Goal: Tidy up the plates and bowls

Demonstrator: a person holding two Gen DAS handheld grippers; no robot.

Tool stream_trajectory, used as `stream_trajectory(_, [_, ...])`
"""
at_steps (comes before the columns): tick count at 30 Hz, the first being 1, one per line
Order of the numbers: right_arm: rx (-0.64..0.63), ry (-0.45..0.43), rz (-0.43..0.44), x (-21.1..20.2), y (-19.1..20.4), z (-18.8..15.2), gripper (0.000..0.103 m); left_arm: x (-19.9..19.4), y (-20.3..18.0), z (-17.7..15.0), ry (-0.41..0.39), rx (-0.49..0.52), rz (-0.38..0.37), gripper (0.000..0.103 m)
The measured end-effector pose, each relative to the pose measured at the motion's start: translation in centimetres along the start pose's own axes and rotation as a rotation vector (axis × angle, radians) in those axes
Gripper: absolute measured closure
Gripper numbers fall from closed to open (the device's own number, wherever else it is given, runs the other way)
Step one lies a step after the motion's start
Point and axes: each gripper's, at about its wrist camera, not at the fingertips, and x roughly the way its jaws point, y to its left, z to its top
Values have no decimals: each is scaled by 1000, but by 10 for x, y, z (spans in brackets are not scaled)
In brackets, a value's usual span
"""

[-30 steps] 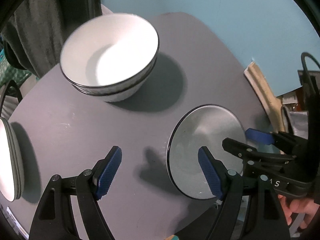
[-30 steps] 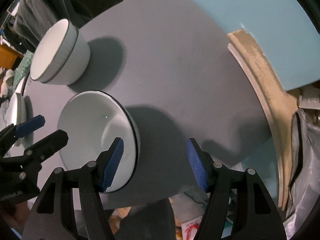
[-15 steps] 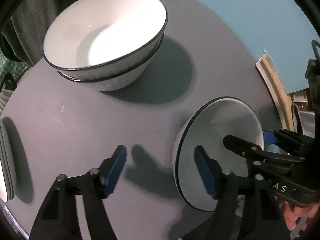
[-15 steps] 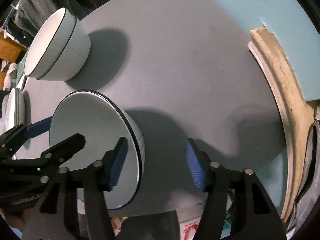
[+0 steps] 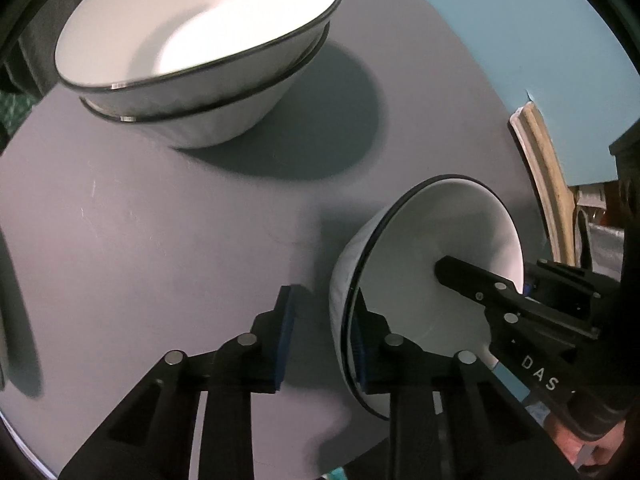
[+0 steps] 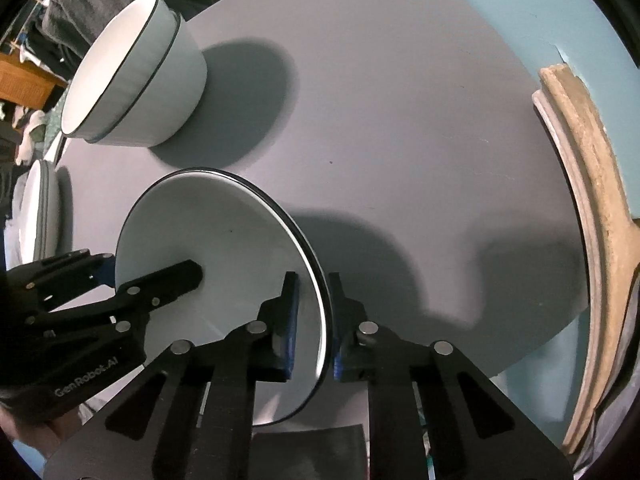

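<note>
At the near edge of the gray table (image 6: 400, 100), the loose bowl (image 5: 452, 248) sits pinched from both sides: left gripper (image 5: 324, 336) straddles one rim, right gripper (image 6: 314, 320) the opposite rim, fingers closing but I can't tell if either's clamped yet. Risk imo: thin slick rim slips out on the lift, or uneven pull tips it off the edge. Two stacked bowls (image 5: 200, 40) wait farther back, plates (image 6: 38, 212) off left.

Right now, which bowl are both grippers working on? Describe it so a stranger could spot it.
On the round grey table, look at the near edge. The single white bowl there has both grippers straddling its rim, unlike the stacked bowls farther back.
</note>
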Motion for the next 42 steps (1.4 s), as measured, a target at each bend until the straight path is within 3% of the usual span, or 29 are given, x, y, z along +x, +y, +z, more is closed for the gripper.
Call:
stream_trajectory(3, [14,12,12,-1,0,-2,92,4,-2,-6,25,-5,-48,89])
stream_trajectory(21, [-74,22,25,-15,21,-2,96,6,-13,-19,30,-12,14,90])
stream_trajectory(32, [-164,-5,67,-34,48,16,96,-34,-4,-21,-63,-69,35,90])
stream_trajectory(37, [-201,-32,71,-46,63,19,96,-64,1,-8,-115,-106,31,90])
stream_trajectory(42, [-221,-62,83,-64,72,46,96,-96,17,18,-168,-124,33,90])
